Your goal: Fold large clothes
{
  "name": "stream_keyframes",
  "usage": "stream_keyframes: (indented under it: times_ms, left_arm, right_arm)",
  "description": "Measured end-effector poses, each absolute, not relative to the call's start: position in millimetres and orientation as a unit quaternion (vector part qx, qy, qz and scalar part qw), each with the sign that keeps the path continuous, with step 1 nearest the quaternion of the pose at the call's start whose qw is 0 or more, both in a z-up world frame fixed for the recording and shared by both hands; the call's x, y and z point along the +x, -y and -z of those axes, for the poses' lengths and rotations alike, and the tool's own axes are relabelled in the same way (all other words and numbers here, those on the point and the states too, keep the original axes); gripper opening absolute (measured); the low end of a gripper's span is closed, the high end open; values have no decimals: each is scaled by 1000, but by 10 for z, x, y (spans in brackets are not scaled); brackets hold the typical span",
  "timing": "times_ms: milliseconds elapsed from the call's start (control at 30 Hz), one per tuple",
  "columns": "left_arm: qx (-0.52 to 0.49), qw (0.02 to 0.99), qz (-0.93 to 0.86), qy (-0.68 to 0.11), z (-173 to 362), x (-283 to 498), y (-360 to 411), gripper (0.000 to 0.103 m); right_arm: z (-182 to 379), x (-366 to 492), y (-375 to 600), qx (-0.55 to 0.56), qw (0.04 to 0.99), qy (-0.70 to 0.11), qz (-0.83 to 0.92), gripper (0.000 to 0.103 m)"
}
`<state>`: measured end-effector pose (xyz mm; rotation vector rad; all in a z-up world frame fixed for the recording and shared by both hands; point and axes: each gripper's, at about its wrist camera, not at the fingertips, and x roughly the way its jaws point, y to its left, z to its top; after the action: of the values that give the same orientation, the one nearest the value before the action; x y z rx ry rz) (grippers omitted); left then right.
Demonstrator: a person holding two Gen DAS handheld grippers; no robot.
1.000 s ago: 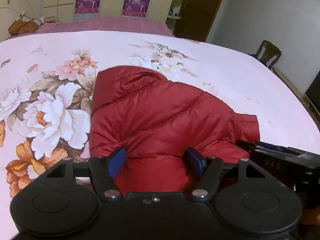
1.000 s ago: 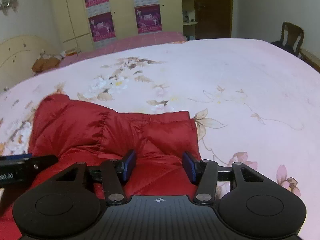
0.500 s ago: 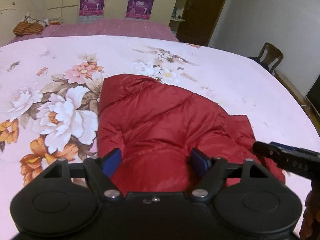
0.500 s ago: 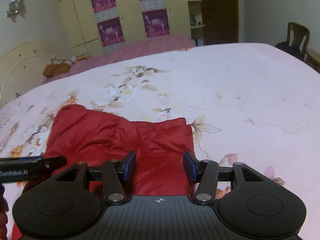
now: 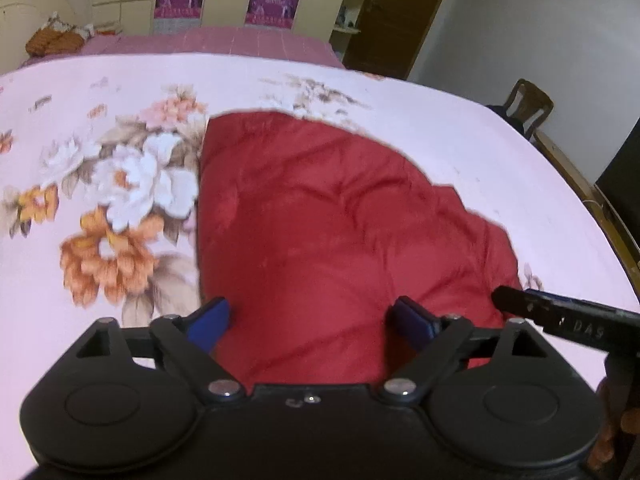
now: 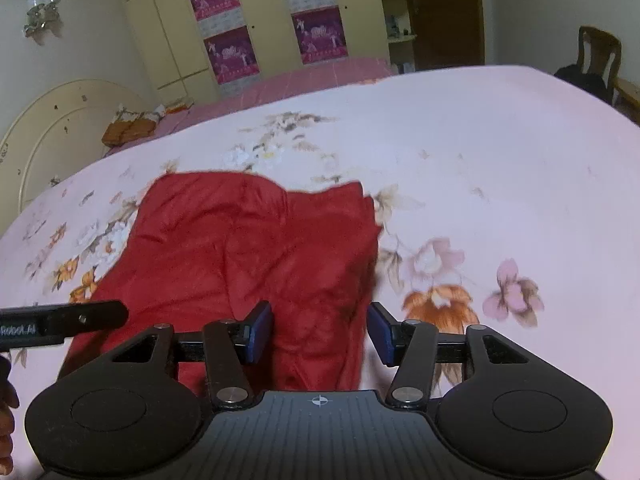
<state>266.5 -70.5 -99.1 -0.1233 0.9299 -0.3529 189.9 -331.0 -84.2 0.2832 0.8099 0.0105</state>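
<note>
Red padded jacket [image 5: 340,220] lies folded on the floral bedspread [image 5: 100,128], left gripper [image 5: 316,320] and right gripper [image 6: 320,332] both spread wide above it.

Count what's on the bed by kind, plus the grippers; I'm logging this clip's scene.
Red jacket: 1
Grippers: 2, left and right, both open
Orange bundle at the far end: 1
Total: 4
</note>
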Motion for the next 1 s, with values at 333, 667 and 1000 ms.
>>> stream_keyframes:
  times_ms: [333,667,1000]
  left_arm:
    - [-108,859,170,-471,1273,2700,567,96]
    - [-118,856,178,-471,1333,2735,582,93]
    - [-127,855,173,-472,1301,2715,611,84]
  right_arm:
    - [1038,1919,3481,193,886,-420,-21,80]
    - [1208,2129,3609,278,860,-424,-55,80]
    - [1324,2185,3666,314,843,-428,-92,61]
